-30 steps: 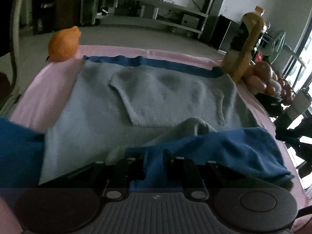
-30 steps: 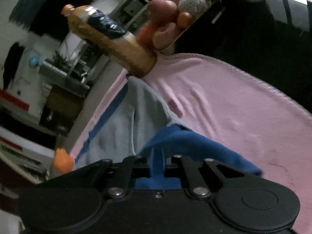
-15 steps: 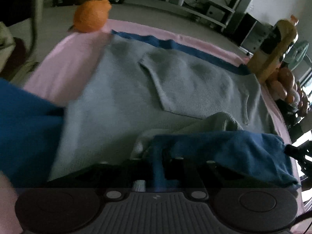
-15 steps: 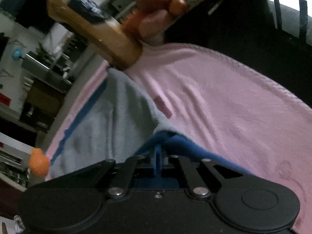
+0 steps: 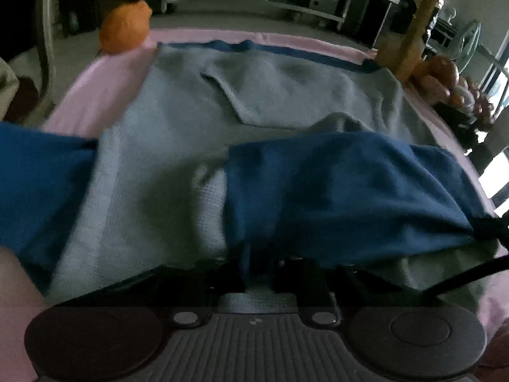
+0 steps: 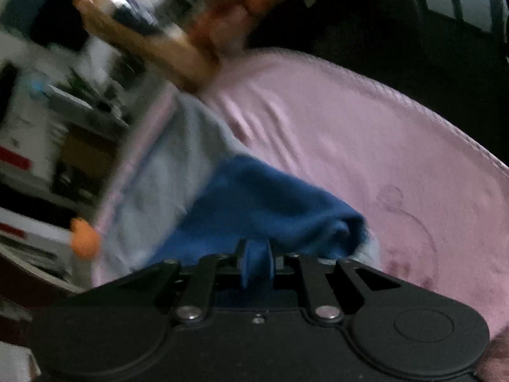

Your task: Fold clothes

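A grey knit sweater [image 5: 178,133] with blue trim lies flat on a pink cloth [image 5: 95,95]. Its blue bottom edge [image 5: 334,184] is lifted and folded over the grey body, stretched between both grippers. My left gripper [image 5: 261,264] is shut on this blue edge, and the fabric drapes over its fingers and hides the tips. My right gripper [image 6: 254,261] is shut on the other end of the blue edge [image 6: 254,200], a strip of it pinched between the pads. The grey body [image 6: 178,165] lies beyond. A blue sleeve [image 5: 35,175] hangs at the left.
An orange fruit [image 5: 125,27] sits at the far left corner of the cloth. A brown bottle [image 5: 410,22] and a pile of fruit [image 5: 442,76] stand at the far right corner. Bare pink cloth [image 6: 350,127] spreads to the right of the sweater. Shelves stand behind.
Both grippers have moved forward and down with the blue edge. The blue fold now covers more of the grey body. The right wrist view is blurred by motion.
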